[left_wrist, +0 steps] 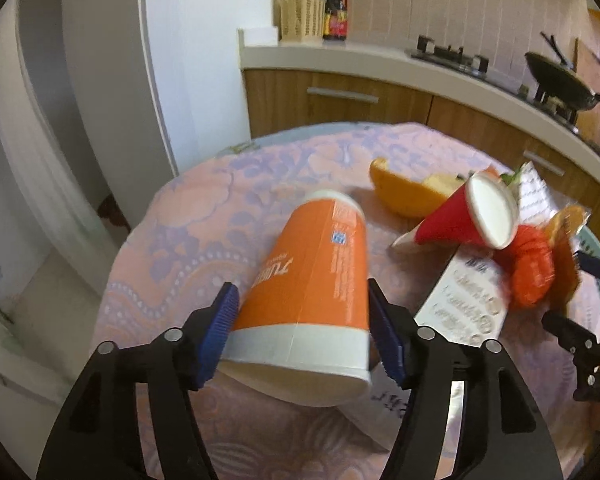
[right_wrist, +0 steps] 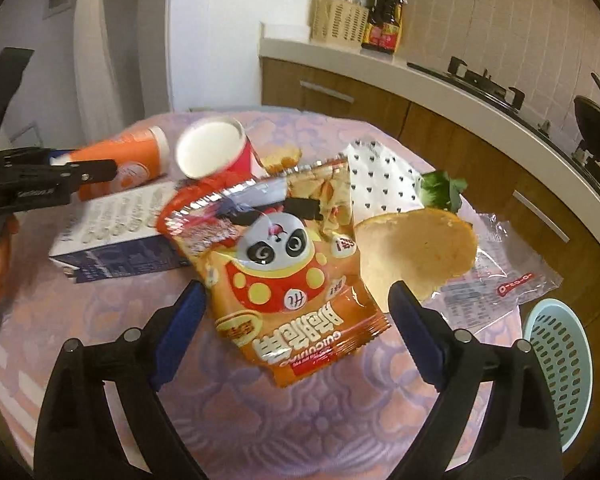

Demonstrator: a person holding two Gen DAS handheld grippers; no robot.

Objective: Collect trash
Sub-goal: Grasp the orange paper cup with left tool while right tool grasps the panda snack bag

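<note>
An orange paper cup (left_wrist: 308, 280) lies on its side on the round table. My left gripper (left_wrist: 302, 320) has its blue pads on both sides of the cup, touching or nearly touching it; the cup also shows in the right wrist view (right_wrist: 132, 156). A red paper cup (left_wrist: 464, 216) lies tipped beyond it. My right gripper (right_wrist: 296, 316) is open around the lower end of an orange snack bag with a panda (right_wrist: 284, 276), pads apart from it. Orange peel (right_wrist: 416, 252), a white box (right_wrist: 112, 220) and a clear wrapper (right_wrist: 508, 272) lie around.
A light-blue perforated basket (right_wrist: 560, 364) stands beside the table at the right. The table has a pink and lilac cloth (right_wrist: 260, 420). A kitchen counter (left_wrist: 380, 56) with a stove, wok and bottles runs behind. A white fridge (left_wrist: 108, 60) stands at the left.
</note>
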